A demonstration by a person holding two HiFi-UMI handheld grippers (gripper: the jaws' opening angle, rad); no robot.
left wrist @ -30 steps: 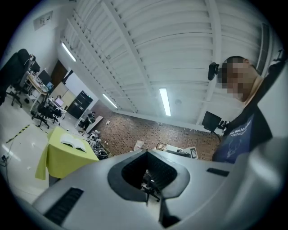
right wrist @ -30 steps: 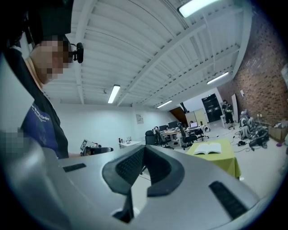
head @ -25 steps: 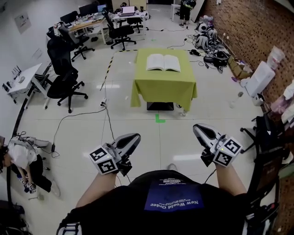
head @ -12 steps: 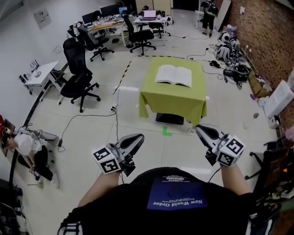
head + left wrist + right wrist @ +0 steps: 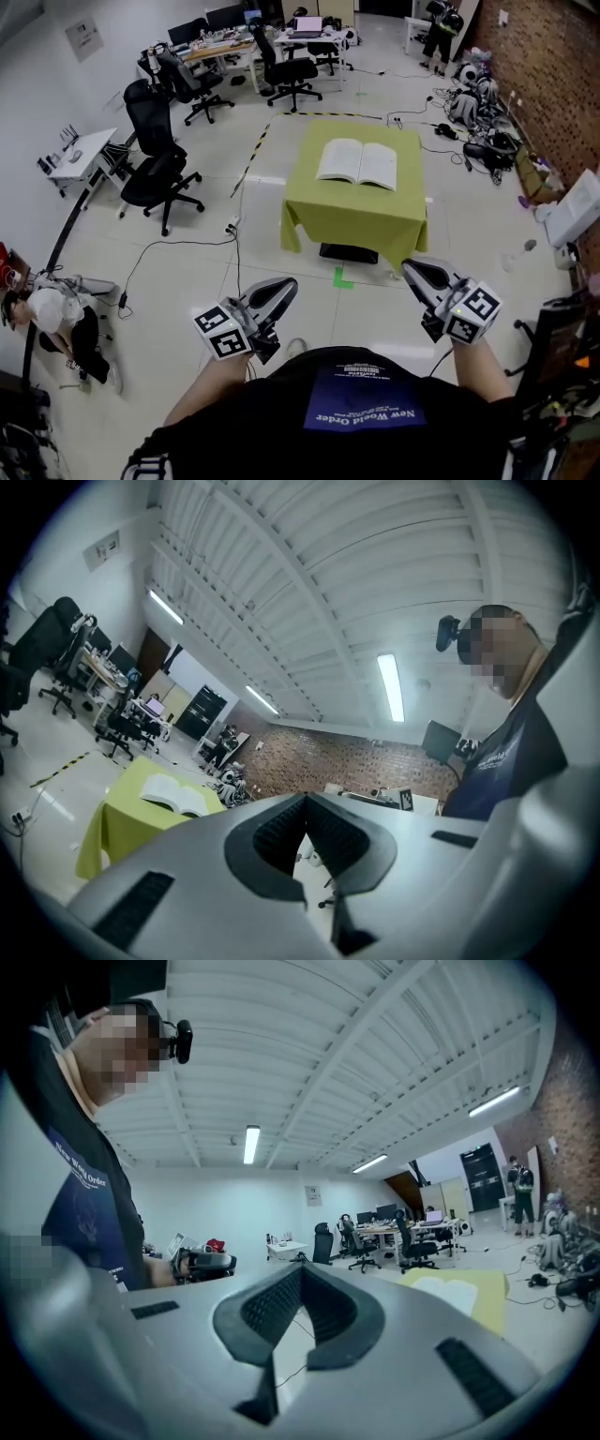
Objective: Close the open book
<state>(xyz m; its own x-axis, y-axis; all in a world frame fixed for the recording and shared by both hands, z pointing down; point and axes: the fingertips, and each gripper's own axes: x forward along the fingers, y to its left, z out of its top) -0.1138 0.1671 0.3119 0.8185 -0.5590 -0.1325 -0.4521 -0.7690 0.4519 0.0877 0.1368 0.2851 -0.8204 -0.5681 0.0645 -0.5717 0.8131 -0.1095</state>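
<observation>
An open book (image 5: pixel 357 162) with white pages lies flat on a small table draped in a yellow-green cloth (image 5: pixel 354 212), well ahead of me across the floor. My left gripper (image 5: pixel 284 287) is held low at the bottom left, jaws shut and empty. My right gripper (image 5: pixel 412 270) is at the bottom right, also shut with nothing in it. Both are far short of the table. In the left gripper view the book (image 5: pixel 174 794) appears small at the left; in the right gripper view the book (image 5: pixel 455 1292) sits at the right.
Black office chairs (image 5: pixel 155 173) stand to the left of the table, with desks (image 5: pixel 230 42) behind them. Cables run over the floor (image 5: pixel 159 248). A person (image 5: pixel 52 319) crouches at the far left. Bags and clutter line the brick wall (image 5: pixel 483 89) on the right. A green floor mark (image 5: pixel 343 278) lies before the table.
The table and book have drawn closer and shifted slightly right in the head view as I walk forward. Both grippers stay shut in the same carried pose.
</observation>
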